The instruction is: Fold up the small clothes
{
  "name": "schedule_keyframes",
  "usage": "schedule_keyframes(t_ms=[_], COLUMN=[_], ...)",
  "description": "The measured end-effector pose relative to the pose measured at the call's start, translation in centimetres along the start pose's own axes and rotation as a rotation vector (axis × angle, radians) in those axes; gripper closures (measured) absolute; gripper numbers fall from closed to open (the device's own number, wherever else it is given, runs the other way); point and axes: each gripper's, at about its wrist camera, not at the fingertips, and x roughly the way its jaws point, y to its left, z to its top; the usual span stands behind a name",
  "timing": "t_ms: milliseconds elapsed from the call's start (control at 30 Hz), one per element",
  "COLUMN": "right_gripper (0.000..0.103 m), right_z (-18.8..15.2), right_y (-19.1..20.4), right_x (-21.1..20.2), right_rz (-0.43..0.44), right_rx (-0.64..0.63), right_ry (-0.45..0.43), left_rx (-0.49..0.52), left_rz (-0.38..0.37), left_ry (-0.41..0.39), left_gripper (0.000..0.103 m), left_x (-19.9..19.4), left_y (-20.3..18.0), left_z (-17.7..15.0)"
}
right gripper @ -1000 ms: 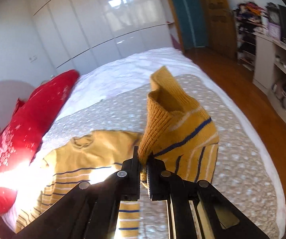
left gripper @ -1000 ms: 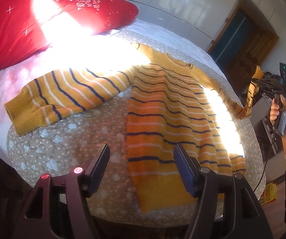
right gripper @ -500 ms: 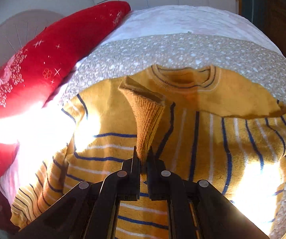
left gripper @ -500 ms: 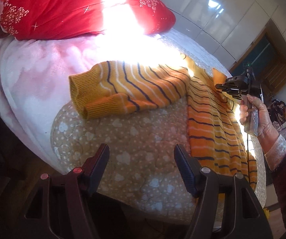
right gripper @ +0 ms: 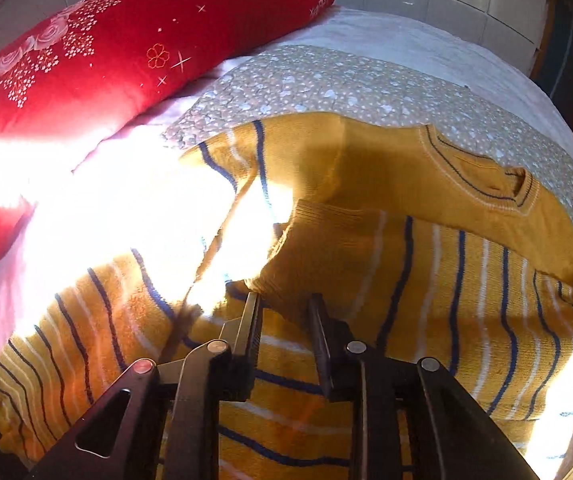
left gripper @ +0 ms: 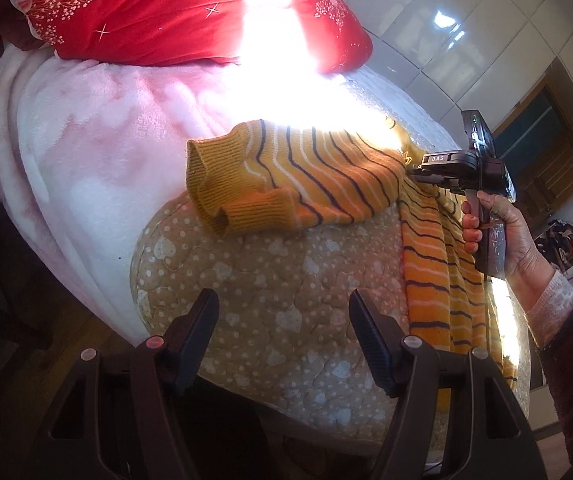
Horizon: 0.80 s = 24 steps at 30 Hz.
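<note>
My right tool [right gripper: 284, 312] has its fingers parted a little, with nothing between them; the ribbed cuff of the right sleeve [right gripper: 318, 248] lies just past the tips, laid across the chest of the yellow striped sweater [right gripper: 426, 184]. In the left wrist view I see my right hand [left gripper: 502, 232] wrapped round that tool's handle above the sweater's body. My left tool [left gripper: 282, 320] is wide open and holds nothing, hovering over the near edge of the tan heart-print quilt [left gripper: 286, 280], well short of the garment.

The sweater lies flat on the quilt, front up, with its round neckline [right gripper: 486, 184] toward the far side of the bed. Its left sleeve [left gripper: 286, 184] stretches out sideways from the body, the cuff end curled and resting where the quilt meets a pale pink fleece blanket [left gripper: 86, 136]. Navy and white stripes run across both sleeves and the lower body, while the chest near the collar is plain yellow.

A strong patch of sunlight washes out the blanket and part of the sleeve. Beyond it sits a red pillow [right gripper: 106, 52] with white flower print
</note>
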Motion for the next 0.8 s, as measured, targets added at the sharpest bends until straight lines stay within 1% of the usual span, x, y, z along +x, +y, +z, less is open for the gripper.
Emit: schedule_keyframes(t_ms=[67, 133, 200, 267, 300, 367, 400, 433, 500, 567, 600, 633, 667, 700, 800], right_gripper=[0.078, 0.080, 0.080, 0.080, 0.079, 0.076, 0.072, 0.069, 0.069, 0.069, 0.077, 0.103, 0.102, 0.102, 0.102], right_z=[-0.2, -0.3, -0.4, -0.5, -0.6, -0.9, -1.1, -1.3, -1.3, -1.1, -0.9, -0.5, 0.1, 0.4, 1.0], right_y=[1.2, 1.9, 2.0, 1.6, 1.2, 0.8, 0.7, 0.6, 0.6, 0.5, 0.5, 0.4, 0.6, 0.9, 2.4], right_x=[0.3, 0.2, -0.5, -1.5, -2.0, -2.6, -2.5, -2.2, -1.4, -0.8, -0.4, 0.3, 0.5, 0.4, -0.3], right_rz=[0.010, 0.044, 0.067, 0.053, 0.030, -0.119, -0.167, -0.193, -0.213, -0.220, -0.224, -0.201, -0.191, -0.173, -0.059], right_rx=[-0.035, -0.045, -0.041, -0.029, -0.021, -0.044, -0.075, -0.107, -0.147, -0.155, -0.149, -0.136, -0.115, -0.102, -0.089], right_ry=[0.013, 0.020, 0.001, -0.027, -0.048, -0.085, -0.092, -0.084, -0.064, -0.065, -0.055, -0.026, -0.006, -0.008, -0.004], left_rx=[-0.008, -0.011, -0.010, -0.014, -0.018, -0.026, -0.029, -0.034, -0.046, -0.058, -0.064, -0.072, -0.080, -0.090, -0.117], left_rz=[0.003, 0.004, 0.013, 0.019, 0.020, 0.024, 0.025, 0.022, 0.016, 0.015, 0.019, 0.024, 0.027, 0.032, 0.055], left_ry=[0.000, -0.004, -0.013, -0.018, -0.021, -0.026, -0.027, -0.028, -0.030, -0.040, -0.047, -0.056, -0.066, -0.074, -0.088], left_gripper=[0.036, 0.036, 0.036, 0.035, 0.034, 0.032, 0.032, 0.032, 0.032, 0.031, 0.030, 0.029, 0.028, 0.027, 0.027], left_x=[0.0, -0.2, -0.4, -0.5, -0.5, -0.4, -0.2, -0.1, 0.0, -0.1, -0.2, -0.4, -0.5, -0.6, -1.0], left_y=[0.2, 0.3, 0.4, 0.7, 0.9, 1.2, 1.3, 1.4, 1.6, 1.8, 2.0, 2.2, 2.5, 2.9, 3.9], left_z=[0.1, 0.2, 0.3, 0.4, 0.5, 0.7, 0.8, 0.9, 1.2, 1.6, 1.8, 2.0, 2.2, 2.4, 2.7])
